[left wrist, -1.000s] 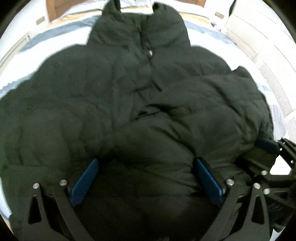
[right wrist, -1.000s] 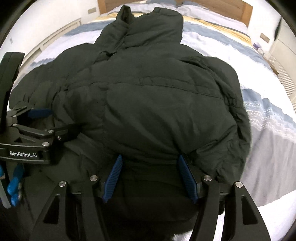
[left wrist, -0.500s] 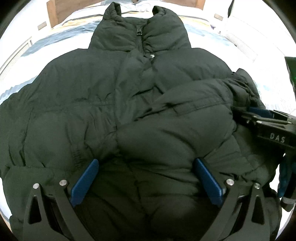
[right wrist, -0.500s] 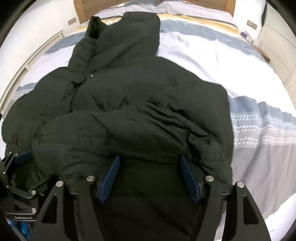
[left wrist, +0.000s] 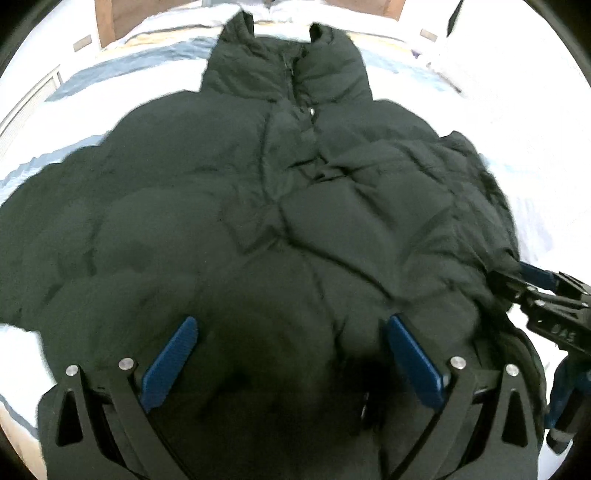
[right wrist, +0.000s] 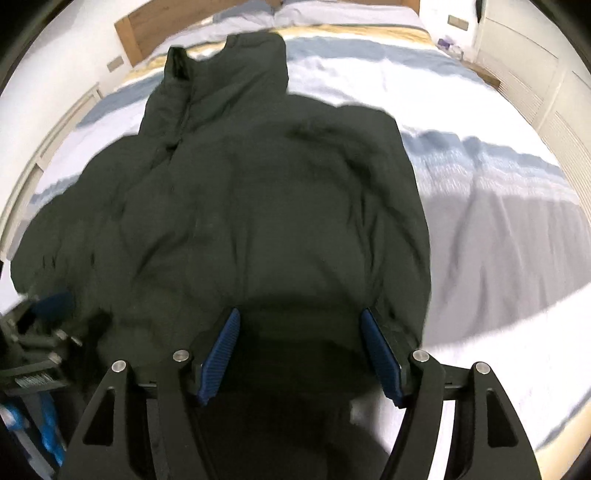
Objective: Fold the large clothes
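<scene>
A large dark green puffer jacket [left wrist: 236, 206] lies front up on the bed, collar at the far end; it also fills the right wrist view [right wrist: 266, 206]. Its right side is folded over the body. My left gripper [left wrist: 291, 332] stands with jaws wide apart around bunched hem fabric. My right gripper [right wrist: 299, 325] has jaws apart with jacket fabric between them at the hem's right side. The right gripper also shows at the right edge of the left wrist view [left wrist: 546, 295], and the left gripper at the lower left of the right wrist view [right wrist: 40, 332].
The bed [right wrist: 480, 206] has a white, blue and grey striped cover. A wooden headboard [right wrist: 155, 26] stands at the far end. White cupboards [right wrist: 546, 85] line the right side, and a white wall panel [left wrist: 29, 99] the left.
Both grippers have drawn back toward the hem and the view has widened. The folded right side has been laid flatter across the jacket body. Both pairs of jaws keep their width.
</scene>
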### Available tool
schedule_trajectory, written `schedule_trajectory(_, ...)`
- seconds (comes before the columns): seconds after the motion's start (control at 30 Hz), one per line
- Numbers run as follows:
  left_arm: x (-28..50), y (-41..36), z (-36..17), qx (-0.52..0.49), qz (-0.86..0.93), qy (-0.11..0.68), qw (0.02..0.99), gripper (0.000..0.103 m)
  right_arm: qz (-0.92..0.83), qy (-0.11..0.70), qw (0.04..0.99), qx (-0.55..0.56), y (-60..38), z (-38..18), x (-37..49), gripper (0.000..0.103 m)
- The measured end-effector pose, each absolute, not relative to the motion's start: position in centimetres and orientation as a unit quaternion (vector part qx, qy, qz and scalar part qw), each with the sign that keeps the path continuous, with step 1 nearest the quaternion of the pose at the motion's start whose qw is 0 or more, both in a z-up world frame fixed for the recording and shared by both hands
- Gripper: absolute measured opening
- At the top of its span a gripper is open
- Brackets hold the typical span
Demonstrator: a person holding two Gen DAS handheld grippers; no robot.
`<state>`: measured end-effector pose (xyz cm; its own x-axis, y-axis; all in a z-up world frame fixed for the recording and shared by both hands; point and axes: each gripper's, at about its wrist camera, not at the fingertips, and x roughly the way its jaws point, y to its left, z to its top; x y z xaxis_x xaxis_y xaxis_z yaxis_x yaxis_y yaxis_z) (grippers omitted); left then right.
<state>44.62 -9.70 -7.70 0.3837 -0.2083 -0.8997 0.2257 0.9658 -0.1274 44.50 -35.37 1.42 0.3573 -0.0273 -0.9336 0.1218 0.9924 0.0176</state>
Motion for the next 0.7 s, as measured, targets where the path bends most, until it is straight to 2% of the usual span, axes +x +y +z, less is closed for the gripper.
schedule_trajectory(0.17,42.3,-3.6,-5.3,-0.033,-0.127,0.545,0.828,0.103,-0.040,0.560,0.827,0.034,-32.8,4.9,42.6,0.068)
schedule_trajectory(0.37,40.6,7.4,-4.5,-0.120,-0.069,0.539,0.831,0.103,-0.016,0.540,0.841,0.034,-27.9,8.9,42.7,0.069)
schedule_trajectory(0.7,39.3,24.8,-7.8,-0.249,0.042,0.532,0.808,0.103,0.011,0.559,0.828,0.039,-22.5,8.8,44.6,0.069)
